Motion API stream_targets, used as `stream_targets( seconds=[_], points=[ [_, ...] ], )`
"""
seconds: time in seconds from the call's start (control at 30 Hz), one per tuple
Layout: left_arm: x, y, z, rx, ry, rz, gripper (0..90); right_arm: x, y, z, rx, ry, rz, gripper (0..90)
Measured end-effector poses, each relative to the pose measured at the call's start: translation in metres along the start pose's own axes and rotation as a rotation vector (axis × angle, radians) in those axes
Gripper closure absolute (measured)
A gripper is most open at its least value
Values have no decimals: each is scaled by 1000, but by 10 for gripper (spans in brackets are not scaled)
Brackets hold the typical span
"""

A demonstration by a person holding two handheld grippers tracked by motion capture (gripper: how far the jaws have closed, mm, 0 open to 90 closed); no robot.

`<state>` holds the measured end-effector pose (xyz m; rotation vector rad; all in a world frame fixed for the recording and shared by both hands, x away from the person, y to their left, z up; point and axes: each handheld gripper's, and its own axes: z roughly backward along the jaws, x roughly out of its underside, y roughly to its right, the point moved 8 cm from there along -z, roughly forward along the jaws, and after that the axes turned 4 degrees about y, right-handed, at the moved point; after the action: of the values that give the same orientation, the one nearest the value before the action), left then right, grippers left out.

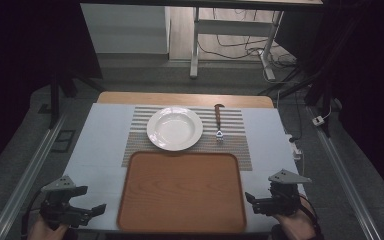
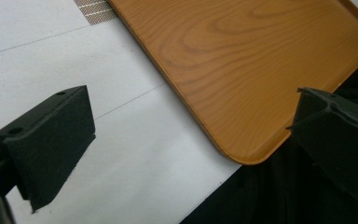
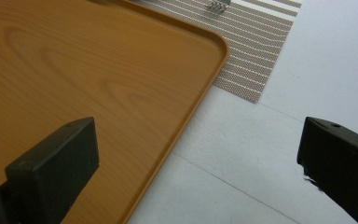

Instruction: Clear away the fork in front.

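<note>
A wooden tray (image 1: 181, 191) lies at the table's front middle, with nothing on it. Behind it a white plate (image 1: 175, 128) rests on a striped placemat (image 1: 232, 145). A fork (image 1: 219, 121) with a brown handle lies on the mat right of the plate, tines toward me. My left gripper (image 1: 96, 212) sits at the front left corner, open, its jaws pointing at the tray's near left corner (image 2: 242, 156). My right gripper (image 1: 250, 202) is open at the front right, jaws straddling the tray's right edge (image 3: 191, 116). The fork tines (image 3: 217, 5) peek in at the top.
The table top (image 1: 100, 145) is covered in white, with bare room either side of the tray. Metal rails (image 1: 27, 175) run along both sides of the table. Desk legs and cables (image 1: 240, 47) stand on the floor beyond the far edge.
</note>
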<state>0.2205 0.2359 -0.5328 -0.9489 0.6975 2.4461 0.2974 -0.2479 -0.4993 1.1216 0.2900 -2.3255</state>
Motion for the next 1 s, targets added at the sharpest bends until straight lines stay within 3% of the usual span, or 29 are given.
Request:
stream_targets(
  seconds=[0.7,1.0],
  points=[
    [1,0,-2,4,-17,3,0,-4,-20,-18,-38,-72,116,0],
    [1,-1,-2,5,-17,5,0,-5,-29,-26,-22,-109,176,0]
  ],
)
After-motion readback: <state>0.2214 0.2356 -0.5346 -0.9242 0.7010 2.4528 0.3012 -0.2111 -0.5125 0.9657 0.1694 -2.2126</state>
